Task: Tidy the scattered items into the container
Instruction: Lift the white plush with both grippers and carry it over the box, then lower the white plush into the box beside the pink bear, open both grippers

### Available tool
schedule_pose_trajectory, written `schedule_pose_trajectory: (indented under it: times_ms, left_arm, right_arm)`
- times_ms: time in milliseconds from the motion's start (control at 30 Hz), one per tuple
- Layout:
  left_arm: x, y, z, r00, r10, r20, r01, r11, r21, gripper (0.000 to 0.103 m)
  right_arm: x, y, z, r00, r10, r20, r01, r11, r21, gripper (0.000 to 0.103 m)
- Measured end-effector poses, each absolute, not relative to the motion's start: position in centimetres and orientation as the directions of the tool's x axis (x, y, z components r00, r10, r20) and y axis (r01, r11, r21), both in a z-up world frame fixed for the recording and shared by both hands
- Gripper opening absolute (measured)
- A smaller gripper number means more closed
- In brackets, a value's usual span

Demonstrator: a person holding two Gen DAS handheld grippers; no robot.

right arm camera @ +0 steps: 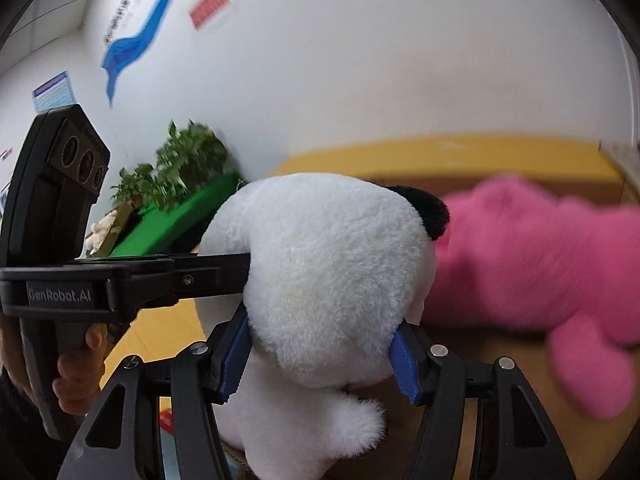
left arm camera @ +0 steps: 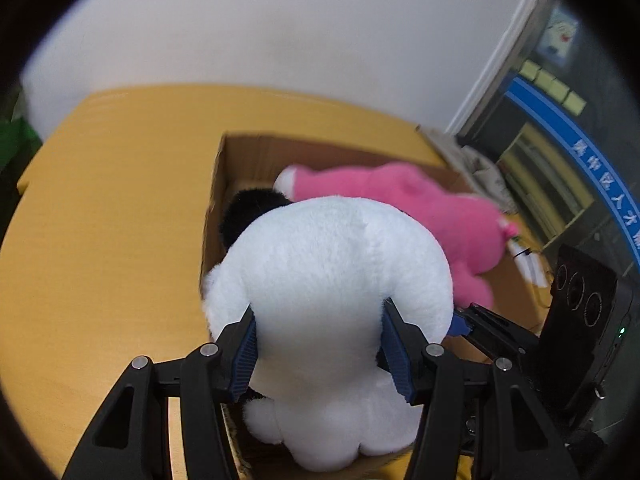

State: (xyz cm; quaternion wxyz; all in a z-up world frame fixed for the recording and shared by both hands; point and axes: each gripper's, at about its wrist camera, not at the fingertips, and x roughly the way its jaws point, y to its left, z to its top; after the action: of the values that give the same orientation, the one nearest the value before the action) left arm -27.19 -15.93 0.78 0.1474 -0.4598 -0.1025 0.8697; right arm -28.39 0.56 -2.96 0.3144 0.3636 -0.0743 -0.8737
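I judge the job well along: the pink plush (left arm camera: 404, 204) already lies inside the cardboard box (left arm camera: 224, 168), and I have both the left gripper (left arm camera: 320, 356) and the right gripper (right arm camera: 320, 354) clamped on the white plush (left arm camera: 328, 272), held over the box's near edge, not yet let go. My left view shows the yellow table (left arm camera: 104, 200) around the box with no other stray items in sight, while my right view alone shows the hand (right arm camera: 78, 368) on the left gripper's handle.

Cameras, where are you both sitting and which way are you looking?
Left wrist: sits on the left gripper, looks along its fingers over the white plush toy into the cardboard box; the right gripper shows.
Right wrist: sits on the right gripper, looks across the same toy toward the wall; the left gripper's finger and the person's hand show.
Shared: white toy, pink plush toy, box, yellow table.
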Motion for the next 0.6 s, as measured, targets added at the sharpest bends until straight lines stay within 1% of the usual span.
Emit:
schedule_pose_trajectory:
  times_ms: [67, 133, 167, 200, 233, 267, 300, 367, 467, 533, 600]
  left_arm:
    - [-26.9, -16.0, -0.6, -0.523, 0.349, -0.778, -0.153, -0.936, -0.317, 0.054]
    - [-26.8, -16.0, -0.8, -0.532, 0.349, -0.771, -0.153, -0.936, -0.318, 0.055]
    - [-26.7, -15.9, -0.8, -0.535, 0.342, -0.773, -0.154, -0.938, -0.309, 0.058]
    - [-26.6, -15.7, -0.9, -0.540, 0.329, -0.775, -0.154, -0.943, -0.293, 0.060]
    - [-26.5, -15.5, -0.8, -0.546, 0.316, -0.776, -0.154, -0.948, -0.279, 0.066]
    - [-26.3, -15.4, -0.6, -0.554, 0.302, -0.775, -0.150, -0.953, -0.264, 0.073]
    - [-25.8, -15.3, -0.3, -0.565, 0.290, -0.772, -0.147, -0.957, -0.252, 0.077]
    - [-24.4, -15.5, 1.0, -0.597, 0.282, -0.751, -0.142, -0.958, -0.247, 0.075]
    - [-21.0, -15.7, 3.8, -0.659, 0.285, -0.696, -0.149, -0.957, -0.250, 0.076]
    - [-18.6, -15.3, 5.6, -0.692, 0.288, -0.662, -0.159, -0.955, -0.249, 0.080]
    - [-15.7, -13.6, 7.4, -0.721, 0.281, -0.633, -0.182, -0.959, -0.218, 0.080]
  right_arm:
    - [-29.1, -0.1, -4.7, -0.488, -0.596, -0.638, 0.460, -0.797, 0.392, 0.065]
    - [-29.3, -0.7, -4.6, -0.479, -0.567, -0.670, 0.452, -0.814, 0.365, 0.065]
    - [-29.3, -0.8, -4.6, -0.478, -0.555, -0.681, 0.449, -0.820, 0.354, 0.066]
    - [-29.4, -0.8, -4.5, -0.478, -0.539, -0.694, 0.440, -0.831, 0.341, 0.071]
    - [-29.4, -0.8, -4.4, -0.480, -0.521, -0.706, 0.432, -0.841, 0.327, 0.079]
    - [-29.2, -0.8, -4.2, -0.486, -0.500, -0.717, 0.422, -0.852, 0.309, 0.083]
    - [-28.9, -0.4, -4.2, -0.492, -0.484, -0.724, 0.417, -0.861, 0.292, 0.092]
    - [-27.9, 0.6, -3.8, -0.507, -0.461, -0.728, 0.416, -0.871, 0.262, 0.102]
    - [-25.0, 2.8, -1.4, -0.582, -0.420, -0.696, 0.405, -0.892, 0.199, 0.103]
    - [-22.7, 4.6, -0.4, -0.647, -0.375, -0.664, 0.380, -0.914, 0.145, 0.103]
    - [-19.4, 6.6, 1.4, -0.705, -0.322, -0.632, 0.362, -0.930, 0.070, 0.103]
